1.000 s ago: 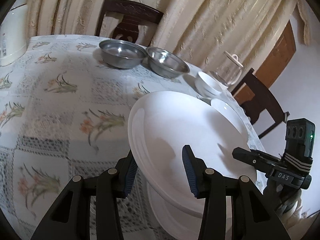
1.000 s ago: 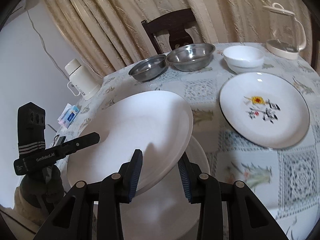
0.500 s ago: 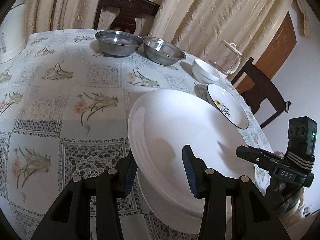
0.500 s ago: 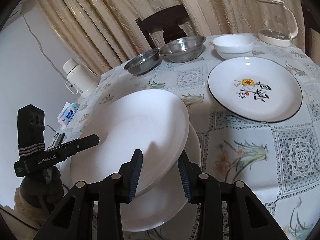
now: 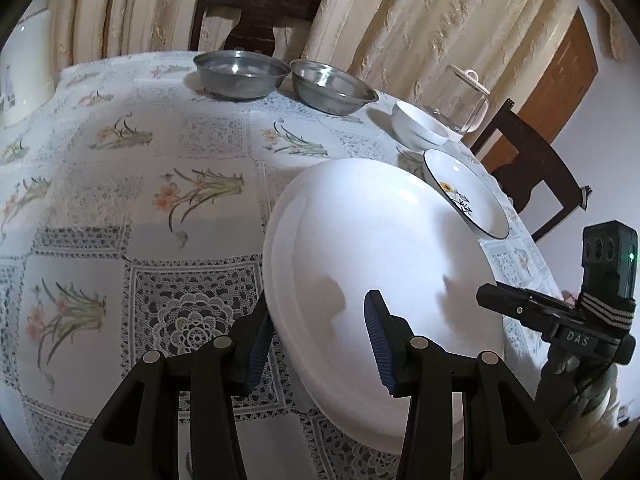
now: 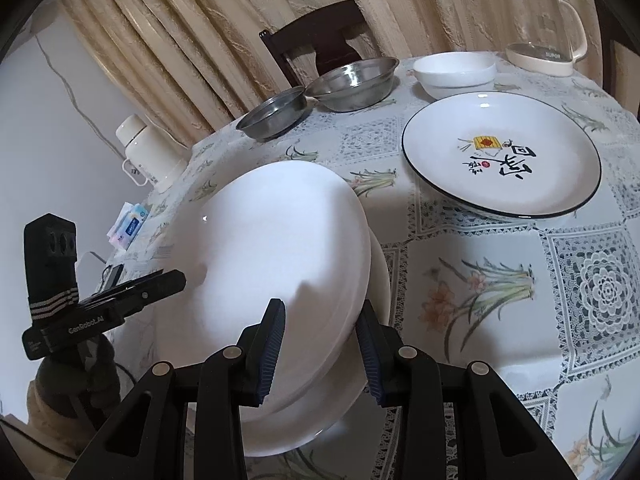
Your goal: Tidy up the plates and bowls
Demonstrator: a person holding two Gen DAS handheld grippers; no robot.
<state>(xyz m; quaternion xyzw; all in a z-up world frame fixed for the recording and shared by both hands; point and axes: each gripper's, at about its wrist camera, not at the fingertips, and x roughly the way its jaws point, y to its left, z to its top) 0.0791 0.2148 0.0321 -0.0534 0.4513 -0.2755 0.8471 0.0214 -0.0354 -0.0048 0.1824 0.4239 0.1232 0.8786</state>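
A large plain white plate (image 5: pixel 380 248) (image 6: pixel 280 240) hangs tilted just over a second white plate (image 6: pixel 382 276) that lies on the lace tablecloth near the table's front edge. My left gripper (image 5: pixel 320 340) is shut on the upper plate's left rim. At the opposite rim my right gripper (image 6: pixel 320 344) is shut on the same plate. Further back stand two steel bowls (image 5: pixel 240 72) (image 5: pixel 332 86), a small white bowl (image 6: pixel 454 72) and a black-rimmed decorated plate (image 6: pixel 500 160).
A glass kettle (image 6: pixel 540 20) stands behind the white bowl, and a white thermos (image 6: pixel 150 152) at the table's left edge beside some small packets (image 6: pixel 130 226). Dark wooden chairs (image 5: pixel 256 12) (image 5: pixel 532 176) stand against the far and right sides. Curtains hang behind.
Both grippers have lowered the upper white plate, and its gap to the plate underneath has shrunk. The far dishes have not moved.
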